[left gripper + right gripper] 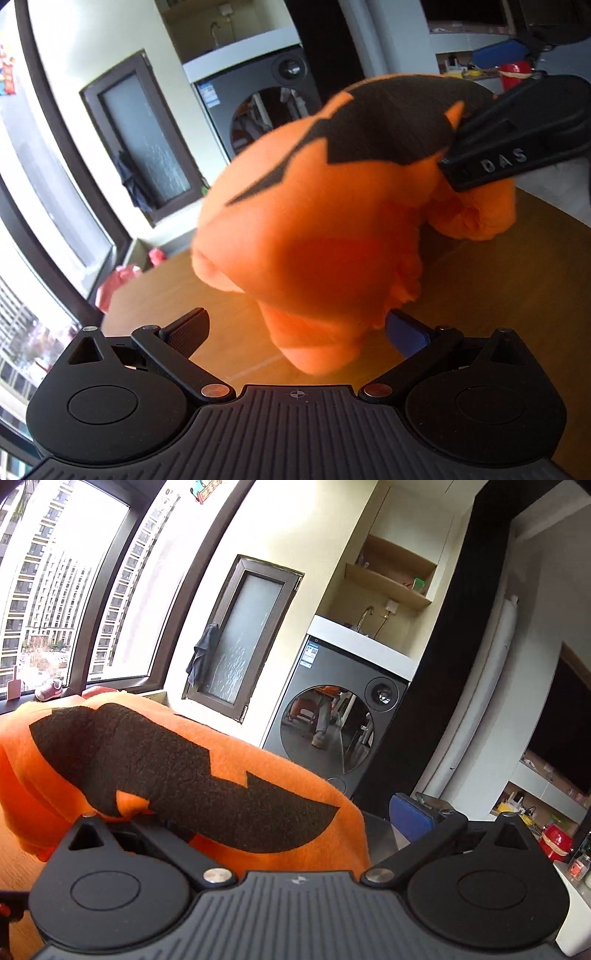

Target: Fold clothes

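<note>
An orange garment (pixel 314 229) with a black jagged print is bunched up and lifted above the wooden table (pixel 166 295). My left gripper (pixel 297 332) is open, and the garment's lower fold hangs down between its fingers, touching the blue pad (pixel 406 332). From the upper right, my right gripper (pixel 502 162) reaches into the cloth's top edge. In the right wrist view the orange garment (pixel 166 768) lies draped over the left finger of the right gripper (pixel 295 816) and hides it. The blue pad (pixel 410 819) stands far off to the side, so the jaws are wide apart.
A grey washing machine (pixel 332 731) stands under a white counter against the far wall. Large windows (pixel 55 590) run along the left. A pink bag (pixel 114 284) lies on the floor beyond the table's edge. Shelves with a red object (pixel 557 842) are at the right.
</note>
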`<state>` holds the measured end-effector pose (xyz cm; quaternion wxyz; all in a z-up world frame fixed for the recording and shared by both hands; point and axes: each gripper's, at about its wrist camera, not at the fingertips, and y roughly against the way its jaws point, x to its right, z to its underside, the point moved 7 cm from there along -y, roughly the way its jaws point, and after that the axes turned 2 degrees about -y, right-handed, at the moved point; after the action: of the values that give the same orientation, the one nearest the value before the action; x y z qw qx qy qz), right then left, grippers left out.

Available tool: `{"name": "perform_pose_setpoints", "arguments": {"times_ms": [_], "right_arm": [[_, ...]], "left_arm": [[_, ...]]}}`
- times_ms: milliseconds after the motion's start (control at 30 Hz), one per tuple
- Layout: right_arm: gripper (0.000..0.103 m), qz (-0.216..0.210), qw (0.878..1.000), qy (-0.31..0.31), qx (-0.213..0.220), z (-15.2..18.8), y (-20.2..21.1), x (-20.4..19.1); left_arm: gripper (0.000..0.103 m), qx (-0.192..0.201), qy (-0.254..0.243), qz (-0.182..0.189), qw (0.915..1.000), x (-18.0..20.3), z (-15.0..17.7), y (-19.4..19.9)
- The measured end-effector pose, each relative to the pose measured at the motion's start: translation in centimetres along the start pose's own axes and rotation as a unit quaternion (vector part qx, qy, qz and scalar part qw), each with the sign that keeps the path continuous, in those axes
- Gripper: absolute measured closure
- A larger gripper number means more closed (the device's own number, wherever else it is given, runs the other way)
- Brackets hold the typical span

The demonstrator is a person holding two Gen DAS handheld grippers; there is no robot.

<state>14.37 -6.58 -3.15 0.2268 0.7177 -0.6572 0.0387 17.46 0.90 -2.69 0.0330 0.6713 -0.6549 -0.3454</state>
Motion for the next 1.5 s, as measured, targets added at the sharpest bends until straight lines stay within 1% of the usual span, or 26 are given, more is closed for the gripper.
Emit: {"name": "perform_pose_setpoints", "arguments": {"times_ms": [33, 100, 167, 233, 300, 367, 433, 500, 567, 633, 667, 700, 767, 800, 867, 900, 933, 1000, 1067, 1100, 1167, 1233, 1267, 1367, 1433, 1500], "right_arm": [[0.0, -0.001, 1.0, 0.0, -0.001, 0.1, -0.1, 0.2], [0.0, -0.005, 1.0, 0.004, -0.006, 1.1, 0.2, 0.3], [0.0, -0.031, 0.999, 0.019, -0.02, 2.5, 0.6, -0.5], [0.0, -0.052, 0.997, 0.053, -0.033, 4.2, 0.8, -2.2], [0.0, -0.033, 0.994, 0.097, -0.032, 5.3, 0.4, -3.8], [0.0, -0.004, 0.993, 0.119, -0.02, 5.4, -0.3, -4.4], [0.0, 0.026, 0.996, 0.081, -0.002, 3.9, -0.9, -2.9], [0.0, 0.04, 0.999, 0.021, 0.022, 1.8, -0.8, -0.6], [0.0, 0.046, 0.997, -0.031, 0.054, -0.3, 0.0, 1.8], [0.0, 0.058, 0.995, -0.037, 0.075, -1.4, 0.7, 2.9], [0.0, 0.067, 0.994, -0.03, 0.083, -1.7, 1.0, 3.2], [0.0, 0.077, 0.993, -0.018, 0.087, -1.8, 1.1, 3.2], [0.0, 0.098, 0.991, 0.006, 0.091, -1.8, 1.3, 3.4], [0.0, 0.107, 0.99, 0.014, 0.09, -1.8, 1.2, 3.8], [0.0, 0.113, 0.989, 0.021, 0.089, -1.7, 1.0, 4.6], [0.0, 0.105, 0.99, 0.019, 0.088, -1.7, 1.2, 4.9], [0.0, 0.091, 0.992, 0.017, 0.087, -1.7, 1.3, 4.9], [0.0, 0.061, 0.994, 0.016, 0.084, -1.7, 1.5, 4.6], [0.0, 0.053, 0.994, 0.02, 0.091, -2.0, 1.9, 3.7], [0.0, 0.051, 0.994, 0.022, 0.096, -2.2, 2.0, 3.3], [0.0, 0.063, 0.991, 0.034, 0.111, -2.7, 2.2, 2.6], [0.0, 0.068, 0.99, 0.043, 0.113, -3.0, 1.7, 2.2], [0.0, 0.069, 0.99, 0.048, 0.113, -3.2, 1.4, 2.0], [0.0, 0.064, 0.991, 0.057, 0.102, -3.0, 0.6, 1.4], [0.0, 0.074, 0.99, 0.067, 0.1, -2.6, 0.5, 1.2], [0.0, 0.074, 0.99, 0.067, 0.094, -2.1, 0.7, 1.3]], "left_arm": [[0.0, 0.008, 0.012, -0.021, 0.9997, -1.4, -1.1, -0.6], [0.0, 0.013, 0.052, -0.034, 0.998, -4.0, -2.9, -1.5], [0.0, 0.009, 0.073, -0.037, 0.9966, -5.4, -3.8, -2.4], [0.0, 0.004, 0.081, -0.039, 0.9959, -6.2, -4.3, -3.1], [0.0, -0.003, 0.078, -0.039, 0.9962, -6.1, -3.9, -3.1], [0.0, -0.009, 0.08, -0.023, 0.9965, -5.9, -3.0, -2.6], [0.0, -0.01, 0.079, -0.002, 0.9968, -5.6, -1.9, -1.9], [0.0, 0.003, 0.06, 0.041, 0.9973, -4.2, -1.2, -1.0], [0.0, 0.015, 0.039, 0.084, 0.9956, -2.3, -0.9, -0.5], [0.0, 0.026, 0.016, 0.101, 0.9944, 0.1, -0.8, -0.7], [0.0, 0.029, 0.004, 0.091, 0.9955, 0.9, -0.9, -1.0], [0.0, 0.031, -0.007, 0.069, 0.9971, 1.3, -1.1, -1.5], [0.0, 0.041, -0.029, -0.011, 0.9987, 0.4, -2.1, -2.9], [0.0, 0.05, -0.031, -0.052, 0.9969, -0.8, -2.8, -3.3], [0.0, 0.066, 0.002, -0.099, 0.9929, -4.1, -4.2, -3.0], [0.0, 0.075, 0.029, -0.103, 0.9914, -5.8, -4.8, -2.3], [0.0, 0.086, 0.063, -0.097, 0.9896, -7.6, -5.4, -1.4], [0.0, 0.098, 0.103, -0.072, 0.9872, -9.5, -5.7, 0.4], [0.0, 0.107, 0.13, -0.039, 0.9849, -10.3, -5.6, 2.1], [0.0, 0.112, 0.135, -0.011, 0.9844, -9.6, -5.1, 2.8], [0.0, 0.112, 0.123, 0.056, 0.9845, -6.9, -4.0, 3.6], [0.0, 0.096, 0.1, 0.084, 0.9868, -3.5, -2.5, 3.1], [0.0, 0.087, 0.085, 0.083, 0.9891, -2.0, -1.8, 2.4], [0.0, 0.048, 0.017, 0.041, 0.9979, 1.5, 0.0, -0.8], [0.0, 0.036, -0.016, 0.009, 0.9992, 2.4, 1.1, -1.9], [0.0, 0.029, -0.029, -0.008, 0.9991, 2.5, 1.8, -2.4]]}}
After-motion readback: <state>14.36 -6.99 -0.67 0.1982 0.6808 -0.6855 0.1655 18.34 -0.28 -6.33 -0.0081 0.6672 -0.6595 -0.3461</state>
